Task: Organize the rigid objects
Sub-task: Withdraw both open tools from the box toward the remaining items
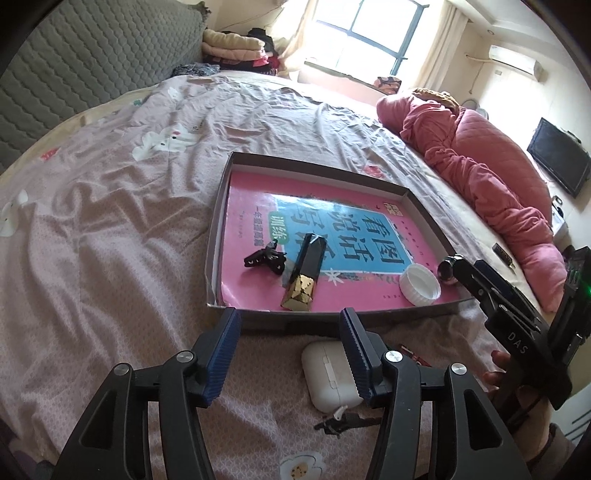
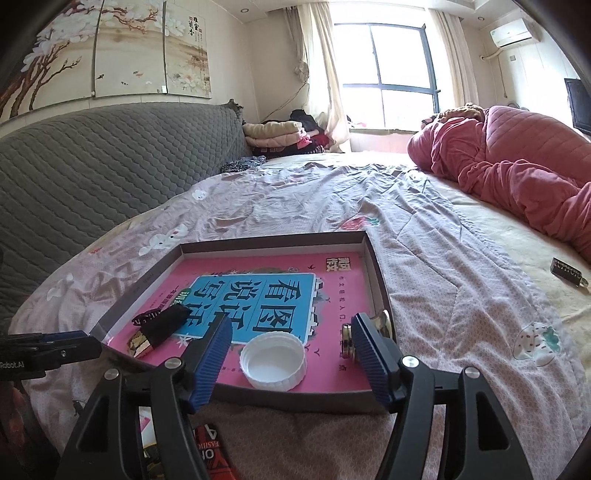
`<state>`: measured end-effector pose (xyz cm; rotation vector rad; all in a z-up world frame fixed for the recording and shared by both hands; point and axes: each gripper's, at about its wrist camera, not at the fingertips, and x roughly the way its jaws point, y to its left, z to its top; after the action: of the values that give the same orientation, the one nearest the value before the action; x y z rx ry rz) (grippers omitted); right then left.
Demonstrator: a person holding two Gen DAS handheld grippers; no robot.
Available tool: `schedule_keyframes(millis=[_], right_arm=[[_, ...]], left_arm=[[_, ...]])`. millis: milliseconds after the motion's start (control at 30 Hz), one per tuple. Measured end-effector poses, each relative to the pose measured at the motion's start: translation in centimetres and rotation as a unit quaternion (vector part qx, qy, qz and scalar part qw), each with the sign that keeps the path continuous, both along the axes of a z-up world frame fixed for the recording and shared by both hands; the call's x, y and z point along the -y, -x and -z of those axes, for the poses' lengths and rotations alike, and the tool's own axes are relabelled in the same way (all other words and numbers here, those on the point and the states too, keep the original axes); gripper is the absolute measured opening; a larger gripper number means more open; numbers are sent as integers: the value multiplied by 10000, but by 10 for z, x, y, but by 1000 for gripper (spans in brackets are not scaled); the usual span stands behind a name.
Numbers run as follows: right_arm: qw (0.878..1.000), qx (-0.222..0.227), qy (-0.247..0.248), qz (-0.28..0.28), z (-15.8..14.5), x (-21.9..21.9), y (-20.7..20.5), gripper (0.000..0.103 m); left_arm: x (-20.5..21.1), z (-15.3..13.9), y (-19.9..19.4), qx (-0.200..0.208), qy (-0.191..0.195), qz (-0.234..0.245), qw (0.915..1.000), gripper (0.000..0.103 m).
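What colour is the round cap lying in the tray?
White, with ribbed sides; the cap shows best in the right wrist view.

A home bedroom. A wide bed (image 2: 424,236) under a wrinkled pink cartoon-print sheet fills both views, with a grey quilted headboard (image 2: 110,166) along its far-left edge and a rumpled pink quilt (image 2: 517,166) at its right edge. Folded clothes (image 2: 273,134) are piled at the far corner beside a curtained window (image 2: 388,74). An air conditioner (image 2: 515,31), a wall-mounted TV (image 1: 557,162) and a 3-panel blossom painting (image 2: 103,48) hang on the walls.
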<state>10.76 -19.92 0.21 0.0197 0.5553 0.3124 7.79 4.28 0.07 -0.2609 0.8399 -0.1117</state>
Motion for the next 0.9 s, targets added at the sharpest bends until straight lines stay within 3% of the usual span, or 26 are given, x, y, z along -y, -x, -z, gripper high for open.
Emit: schedule_keyframes(millis=[233, 633, 900], right_arm=[[9998, -97, -127, 114, -1, 4, 17, 67], [9995, -215, 226, 4, -1, -9, 47, 67], [9995, -298, 142, -15, -6, -10, 67, 67]], left_arm=[[5, -4, 11, 25, -25, 75, 10000, 58], [7, -9, 29, -14, 53, 194, 9998, 58], [18, -7, 41, -100, 6, 420, 9991, 58]])
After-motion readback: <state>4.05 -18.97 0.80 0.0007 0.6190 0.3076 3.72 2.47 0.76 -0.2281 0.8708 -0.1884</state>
